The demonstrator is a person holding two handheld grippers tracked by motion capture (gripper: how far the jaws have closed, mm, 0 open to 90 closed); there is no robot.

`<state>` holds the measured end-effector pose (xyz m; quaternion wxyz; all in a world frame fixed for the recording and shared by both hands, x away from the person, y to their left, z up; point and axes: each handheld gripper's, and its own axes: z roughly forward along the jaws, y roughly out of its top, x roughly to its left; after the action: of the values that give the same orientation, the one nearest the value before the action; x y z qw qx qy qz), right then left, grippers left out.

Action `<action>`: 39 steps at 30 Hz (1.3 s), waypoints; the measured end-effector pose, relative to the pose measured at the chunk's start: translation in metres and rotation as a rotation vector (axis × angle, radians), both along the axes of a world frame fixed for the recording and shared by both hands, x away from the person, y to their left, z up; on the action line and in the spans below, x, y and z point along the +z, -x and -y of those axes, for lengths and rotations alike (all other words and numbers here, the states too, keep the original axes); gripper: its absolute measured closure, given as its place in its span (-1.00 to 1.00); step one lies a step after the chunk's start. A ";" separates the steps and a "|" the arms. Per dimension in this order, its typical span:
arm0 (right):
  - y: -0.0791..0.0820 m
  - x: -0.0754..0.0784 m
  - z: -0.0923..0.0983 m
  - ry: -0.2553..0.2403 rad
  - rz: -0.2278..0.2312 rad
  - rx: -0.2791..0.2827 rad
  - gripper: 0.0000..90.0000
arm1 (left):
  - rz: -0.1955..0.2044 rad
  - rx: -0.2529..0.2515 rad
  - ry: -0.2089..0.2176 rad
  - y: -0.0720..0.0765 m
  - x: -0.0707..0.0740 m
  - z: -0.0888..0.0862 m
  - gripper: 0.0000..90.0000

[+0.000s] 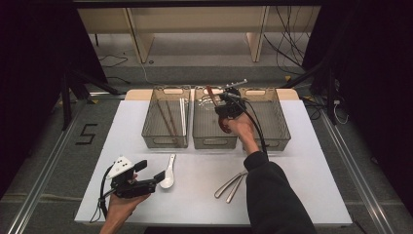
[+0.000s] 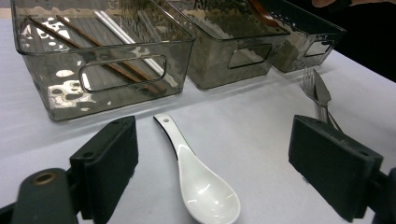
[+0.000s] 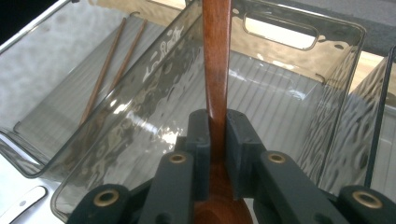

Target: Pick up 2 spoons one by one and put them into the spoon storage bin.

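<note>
My right gripper [image 3: 217, 128] is shut on the handle of a brown wooden spoon [image 3: 217, 70], which points away over the middle clear bin [image 3: 280, 35]. From above, that gripper [image 1: 219, 103] hovers over the middle bin [image 1: 214, 142] with the wooden spoon [image 1: 211, 92] tilted. A white ceramic spoon [image 2: 198, 179] lies on the white table between the wide open jaws of my left gripper [image 2: 219, 163]. In the high view my left gripper [image 1: 152, 171] rests low at the front left, just left of the white spoon [image 1: 168, 176], not touching it.
The left bin [image 1: 164, 142] holds brown and white chopsticks [image 1: 168, 117]. The right bin [image 1: 277, 141] stands beside the middle one. A metal fork and knife [image 1: 233, 185] lie on the table at front right, near the person's dark sleeve [image 1: 272, 195].
</note>
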<state>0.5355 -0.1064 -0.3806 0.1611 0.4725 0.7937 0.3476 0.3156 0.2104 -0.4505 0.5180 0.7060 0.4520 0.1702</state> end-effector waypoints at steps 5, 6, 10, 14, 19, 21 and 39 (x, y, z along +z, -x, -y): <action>-0.001 -0.005 0.002 0.018 -0.009 -0.013 0.75 | 0.001 0.004 0.002 0.000 0.000 -0.001 -0.66; -0.001 -0.006 0.003 0.022 -0.017 -0.016 0.68 | 0.002 0.005 0.003 0.000 0.000 -0.001 -0.66; -0.001 -0.005 0.008 0.009 -0.023 -0.022 0.45 | 0.001 0.007 0.004 0.000 0.000 -0.001 -0.66; 0.002 0.000 0.010 0.005 -0.022 -0.007 0.25 | 0.002 0.006 0.001 0.000 0.000 -0.001 -0.66; 0.011 0.006 0.014 -0.011 -0.011 0.020 0.06 | 0.002 0.007 0.002 0.000 0.000 -0.001 -0.66; 0.018 0.007 0.016 -0.023 -0.005 0.040 0.00 | 0.001 0.008 0.001 0.000 0.000 -0.001 -0.66; 0.101 0.009 0.051 -0.126 0.038 0.159 -0.25 | 0.000 0.003 -0.005 -0.004 0.001 0.002 -0.66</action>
<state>0.4349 -0.1574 -0.3717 0.1179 0.4108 0.8020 0.4174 0.3194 0.2085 -0.4491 0.5160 0.7066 0.4527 0.1719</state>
